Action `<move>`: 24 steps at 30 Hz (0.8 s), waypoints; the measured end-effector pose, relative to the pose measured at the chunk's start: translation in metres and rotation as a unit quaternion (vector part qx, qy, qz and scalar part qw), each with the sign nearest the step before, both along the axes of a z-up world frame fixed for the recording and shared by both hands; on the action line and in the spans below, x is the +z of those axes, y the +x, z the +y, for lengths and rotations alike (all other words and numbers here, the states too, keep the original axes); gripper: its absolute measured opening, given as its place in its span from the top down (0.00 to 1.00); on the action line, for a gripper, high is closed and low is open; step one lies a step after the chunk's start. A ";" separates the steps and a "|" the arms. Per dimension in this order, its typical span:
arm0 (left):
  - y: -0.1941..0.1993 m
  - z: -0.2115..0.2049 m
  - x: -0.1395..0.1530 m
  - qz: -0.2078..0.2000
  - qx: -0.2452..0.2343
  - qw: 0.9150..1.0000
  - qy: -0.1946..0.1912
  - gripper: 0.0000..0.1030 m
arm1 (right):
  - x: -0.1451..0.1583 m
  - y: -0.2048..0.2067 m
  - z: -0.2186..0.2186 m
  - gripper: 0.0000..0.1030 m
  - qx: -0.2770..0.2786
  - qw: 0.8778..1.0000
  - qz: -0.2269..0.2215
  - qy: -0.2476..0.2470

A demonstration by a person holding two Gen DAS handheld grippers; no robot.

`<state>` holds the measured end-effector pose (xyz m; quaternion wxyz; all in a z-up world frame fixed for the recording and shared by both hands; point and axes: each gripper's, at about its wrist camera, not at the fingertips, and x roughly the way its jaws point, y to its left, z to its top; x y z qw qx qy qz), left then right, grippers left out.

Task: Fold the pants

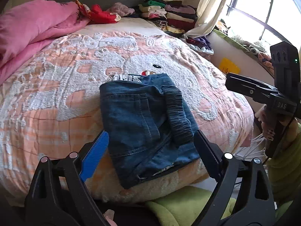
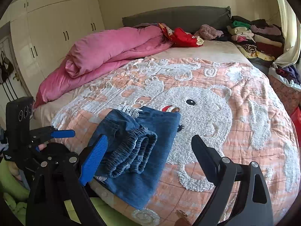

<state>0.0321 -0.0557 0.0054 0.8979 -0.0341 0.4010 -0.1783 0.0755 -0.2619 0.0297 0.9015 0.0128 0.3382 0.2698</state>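
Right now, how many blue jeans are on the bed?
1. The folded jeans lie near the bed's front edge, on the elephant blanket, untouched by either gripper. More could be hidden in the clothes pile by the headboard.

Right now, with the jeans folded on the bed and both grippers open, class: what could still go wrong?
1. The folded jeans lie at the near edge of the elephant bedspread; a nudge could slide them off.
2. The elastic waistband bulges loosely on top and may spring the fold open.
3. The open left gripper straddles the bundle, so moving it could snag the denim.
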 end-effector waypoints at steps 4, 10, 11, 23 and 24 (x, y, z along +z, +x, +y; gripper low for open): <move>0.002 0.002 -0.002 0.001 0.007 1.000 0.007 0.18 | -0.007 0.002 -0.001 0.13 -0.005 1.000 0.008 -0.004; 0.010 0.005 -0.013 0.016 0.021 1.000 0.017 0.18 | -0.023 0.006 0.001 0.13 -0.010 0.999 0.029 -0.009; 0.012 0.006 -0.016 0.019 0.024 0.999 0.019 0.18 | -0.026 0.007 0.001 0.13 -0.009 0.999 0.033 -0.010; 0.039 0.015 -0.043 0.053 0.054 0.997 0.018 0.18 | -0.070 0.026 0.010 0.14 -0.015 0.996 0.085 -0.011; 0.044 0.016 -0.046 0.058 0.057 0.997 0.019 0.18 | -0.074 0.029 0.011 0.19 -0.015 0.996 0.092 -0.009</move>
